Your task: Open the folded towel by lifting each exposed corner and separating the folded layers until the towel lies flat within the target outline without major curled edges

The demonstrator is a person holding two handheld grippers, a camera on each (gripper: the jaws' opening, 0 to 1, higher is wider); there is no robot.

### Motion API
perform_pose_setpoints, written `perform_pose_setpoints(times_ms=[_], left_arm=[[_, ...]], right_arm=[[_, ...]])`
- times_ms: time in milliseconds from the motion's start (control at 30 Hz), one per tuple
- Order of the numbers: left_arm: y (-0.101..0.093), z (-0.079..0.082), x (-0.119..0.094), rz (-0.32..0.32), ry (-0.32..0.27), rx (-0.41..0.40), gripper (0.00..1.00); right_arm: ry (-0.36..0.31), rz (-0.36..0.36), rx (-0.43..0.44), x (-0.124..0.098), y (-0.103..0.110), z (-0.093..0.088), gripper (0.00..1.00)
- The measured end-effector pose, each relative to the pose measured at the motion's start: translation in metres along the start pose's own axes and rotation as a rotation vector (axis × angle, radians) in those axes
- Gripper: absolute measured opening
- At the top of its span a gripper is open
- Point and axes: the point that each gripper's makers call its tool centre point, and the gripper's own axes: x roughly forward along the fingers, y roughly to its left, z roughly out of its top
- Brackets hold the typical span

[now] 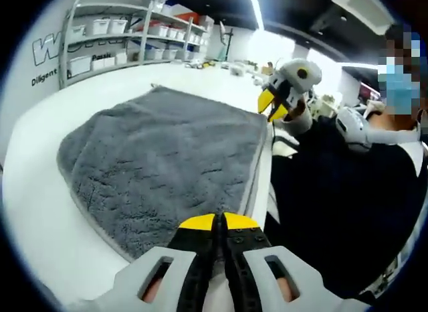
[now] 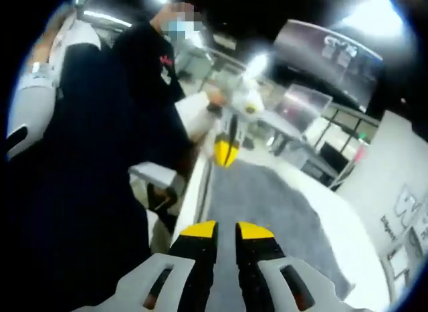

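Left gripper view: the grey towel (image 1: 167, 165) lies spread on the white desk (image 1: 40, 211), its pile fluffy, its stitched hem running along the desk edge nearest the person (image 1: 348, 191); it appears opened out, with no raised corner visible. The left gripper (image 1: 219, 221) sits low at the towel's near hem, its yellow-tipped jaws pressed together with nothing between them. The right gripper (image 1: 274, 104) is held in the air past the towel's far corner, just off the desk edge; whether its jaws are parted cannot be told here. Shelves (image 1: 127, 37) with white bins stand behind the desk. Right gripper view: the picture is blurred. The towel (image 2: 267, 205) stretches ahead beneath the right gripper (image 2: 227, 230), whose jaws stand slightly apart, grasping nothing. The left gripper (image 2: 225, 151) hangs over the towel's far end, tips pointing down.
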Motion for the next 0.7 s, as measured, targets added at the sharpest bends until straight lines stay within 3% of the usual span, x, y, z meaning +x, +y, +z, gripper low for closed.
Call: perform_pose_setpoints(times_ms=[100,333,700], left_arm=[[-0.003,0.004,-0.003,0.004,-0.014,0.025,0.02],[-0.01,0.009,-0.009,0.01,-0.046,0.047,0.02],[-0.011,0.01,-0.019,0.021,-0.085,0.061,0.02]], right_arm=[[0.003,-0.053,-0.068,0.013,-0.002,0.004,0.1],[0.013,-0.058,-0.095,0.036,0.008,0.003,0.2],[0.031,-0.201,-0.193,0.066,-0.002,0.009,0.33]])
